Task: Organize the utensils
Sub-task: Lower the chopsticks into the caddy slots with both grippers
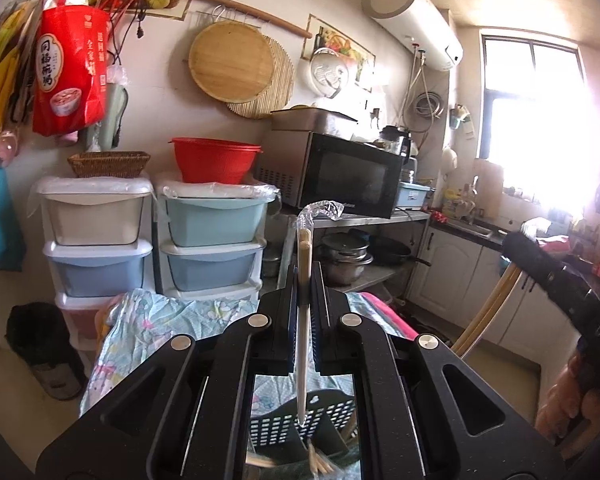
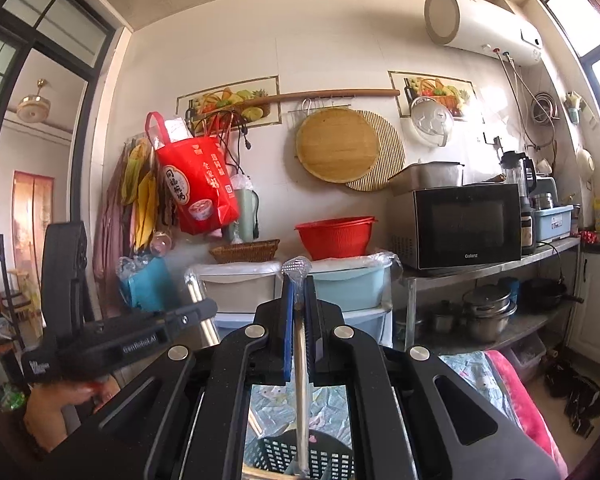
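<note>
Pinching a plastic-sleeved pair of wooden chopsticks (image 1: 304, 256) upright in the left gripper (image 1: 304, 280), jaws tight on it, lower end hanging over the dark slotted utensil basket (image 1: 284, 420). Clamping a second sleeved pair (image 2: 298, 320) likewise in the right gripper (image 2: 298, 300), above the same basket on a patterned cloth (image 1: 152, 320).

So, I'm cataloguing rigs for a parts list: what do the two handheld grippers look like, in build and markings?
Both are matte black. The left gripper and right gripper each have angular linkage arms with slotted cut-outs, round silver pivot pins and flat fingers faced with blue pads. Seen from the right wrist, the left gripper's body carries white lettering, too blurred to read with certainty. No cables or sleeves show.
</note>
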Tool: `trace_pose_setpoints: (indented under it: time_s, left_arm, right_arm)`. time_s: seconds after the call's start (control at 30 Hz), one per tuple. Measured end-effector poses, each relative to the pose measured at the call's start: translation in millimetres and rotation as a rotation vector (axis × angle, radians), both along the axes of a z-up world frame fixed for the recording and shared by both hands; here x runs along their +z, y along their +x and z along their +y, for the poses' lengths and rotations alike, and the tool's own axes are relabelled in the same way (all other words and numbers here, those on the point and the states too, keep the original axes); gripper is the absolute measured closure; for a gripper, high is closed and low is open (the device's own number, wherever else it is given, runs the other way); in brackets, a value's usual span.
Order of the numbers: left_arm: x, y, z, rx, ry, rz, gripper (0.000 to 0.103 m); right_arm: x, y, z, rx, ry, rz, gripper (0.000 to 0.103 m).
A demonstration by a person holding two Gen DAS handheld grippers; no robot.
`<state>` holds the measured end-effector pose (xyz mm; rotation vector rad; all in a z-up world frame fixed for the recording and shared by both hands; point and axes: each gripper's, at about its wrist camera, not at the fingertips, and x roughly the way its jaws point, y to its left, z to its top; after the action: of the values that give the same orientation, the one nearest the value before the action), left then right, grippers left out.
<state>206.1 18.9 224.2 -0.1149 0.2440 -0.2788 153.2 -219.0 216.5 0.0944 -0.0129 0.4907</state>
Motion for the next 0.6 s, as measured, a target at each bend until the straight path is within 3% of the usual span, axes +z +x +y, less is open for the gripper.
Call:
trace_pose_setpoints:
  time_s: [0.6]
  left_arm:
    - [-62.0,16.1,-1.9,0.057,0.010,0.039,0.100]
  right_arm:
    - [-50.5,44.0,13.5,-0.007,-0.004,0.057,0.098]
